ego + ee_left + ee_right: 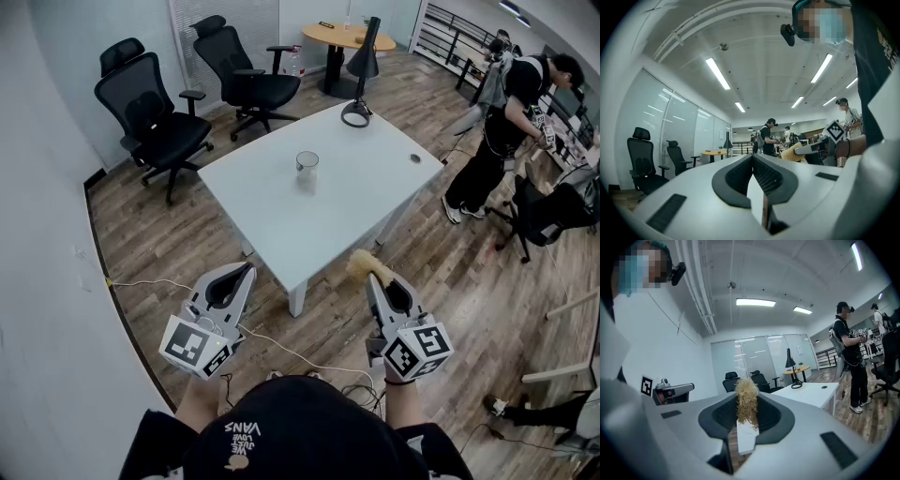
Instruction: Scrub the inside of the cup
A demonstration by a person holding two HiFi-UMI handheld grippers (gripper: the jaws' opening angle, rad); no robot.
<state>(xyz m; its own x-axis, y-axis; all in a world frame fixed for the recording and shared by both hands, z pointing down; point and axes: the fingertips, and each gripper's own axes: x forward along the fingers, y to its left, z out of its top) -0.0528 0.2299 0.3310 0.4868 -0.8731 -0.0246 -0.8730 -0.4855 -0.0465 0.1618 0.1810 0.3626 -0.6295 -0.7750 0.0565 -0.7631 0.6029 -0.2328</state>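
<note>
White table (375,183) and cup (307,162) sit far off; no scrubbing yet. Right gripper (378,284) pinches a brush (361,263); left gripper (246,272) is closed, empty. Next, probably: step closer.

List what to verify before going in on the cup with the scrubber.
1. Scrubber gripped: ok. The right hand-held gripper has its jaws closed on the straw-coloured scrubber.
2. Left hand-held gripper free: ok. Its jaws are together with nothing between them.
3. Left jaws open to take the cup: not ok.
4. Cup upright: ok. It stands alone mid-table.
5. Cup within reach: not ok. Both grippers hang short of the table's near corner.
6. Cup empty inside: cannot tell, too small in view.
</note>
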